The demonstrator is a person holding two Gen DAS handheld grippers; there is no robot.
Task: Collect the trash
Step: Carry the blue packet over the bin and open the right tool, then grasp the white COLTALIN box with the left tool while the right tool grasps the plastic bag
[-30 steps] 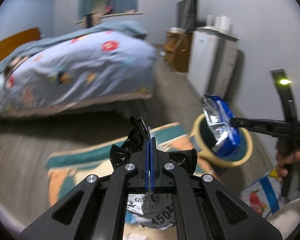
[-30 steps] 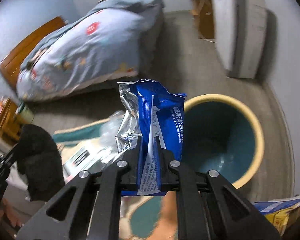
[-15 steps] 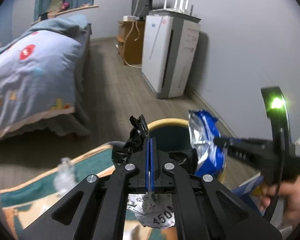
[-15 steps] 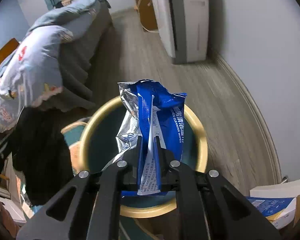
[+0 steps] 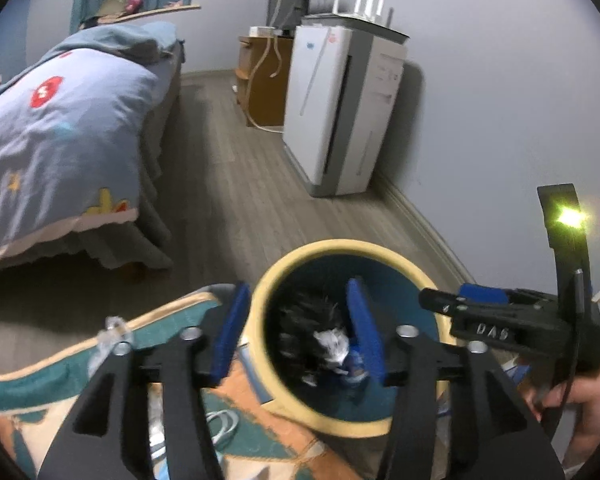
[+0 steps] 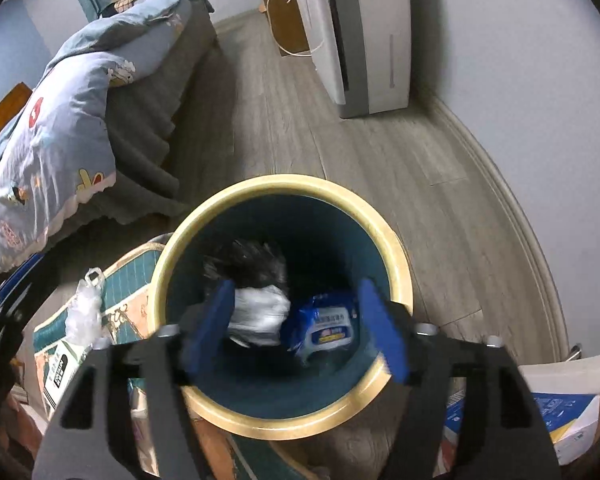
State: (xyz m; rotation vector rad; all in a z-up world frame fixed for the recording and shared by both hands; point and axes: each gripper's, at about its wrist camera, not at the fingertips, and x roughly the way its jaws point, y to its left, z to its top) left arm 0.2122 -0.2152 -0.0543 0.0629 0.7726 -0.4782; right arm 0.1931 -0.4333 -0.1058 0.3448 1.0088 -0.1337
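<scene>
A round bin with a yellow rim [image 5: 340, 245] [image 6: 400, 264] and dark teal inside stands on the floor. Both grippers hover over its mouth. My left gripper [image 5: 298, 334] is opening, and nothing is between its blue pads. The black bag with white paper [image 5: 316, 332] [image 6: 256, 280] lies blurred inside the bin, below those pads. My right gripper [image 6: 300, 328] is also opening, with nothing gripped. The blue wipes pack [image 6: 326, 326] lies in the bin beside the black bag. In the left wrist view the right gripper [image 5: 440, 304] reaches in from the right, held by a hand [image 5: 580, 404].
A patterned rug [image 5: 60, 364] lies left of the bin with a clear plastic bottle [image 6: 85, 308] and a small carton [image 6: 62, 364] on it. A bed [image 5: 60, 136] fills the left. A white appliance [image 5: 340, 112] stands by the wall. A blue-and-white box [image 6: 560, 412] sits at the right.
Both grippers swung over the bin, then went from shut to open. The black bag and the blue wipes pack dropped out of the jaws into the bin.
</scene>
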